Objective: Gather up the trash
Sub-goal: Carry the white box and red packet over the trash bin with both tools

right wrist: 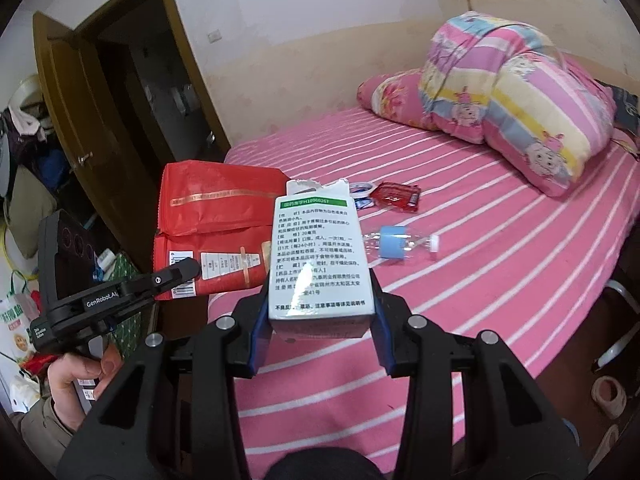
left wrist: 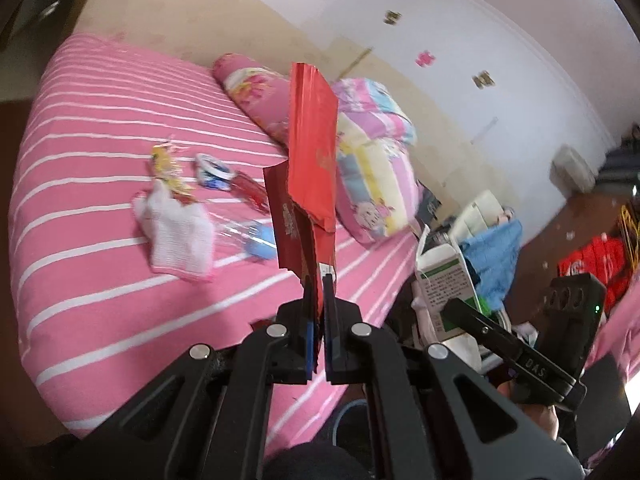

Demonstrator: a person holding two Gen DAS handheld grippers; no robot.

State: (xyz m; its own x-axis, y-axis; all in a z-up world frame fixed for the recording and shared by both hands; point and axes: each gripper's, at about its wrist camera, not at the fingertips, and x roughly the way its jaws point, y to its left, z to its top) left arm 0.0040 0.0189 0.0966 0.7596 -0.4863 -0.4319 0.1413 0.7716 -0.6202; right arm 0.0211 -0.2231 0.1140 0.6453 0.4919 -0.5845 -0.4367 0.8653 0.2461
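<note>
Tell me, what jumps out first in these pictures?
Two hand-held grippers, each carrying trash above a pink striped bed: the left gripper pinches a red bag, the right gripper clamps a white medicine box. More litter lies behind, including a crushed clear bottle.

The bed (left wrist: 100, 152) is being viewed from each tool's wrist, angled downward from close above its near edge. The left view is facing toward the wall and the folded quilt (left wrist: 372, 152); the right view is facing toward the doorway (right wrist: 132, 80). The striped sheet, the quilt and the plastic bottle (right wrist: 400, 246) are being shared by both views.
</note>
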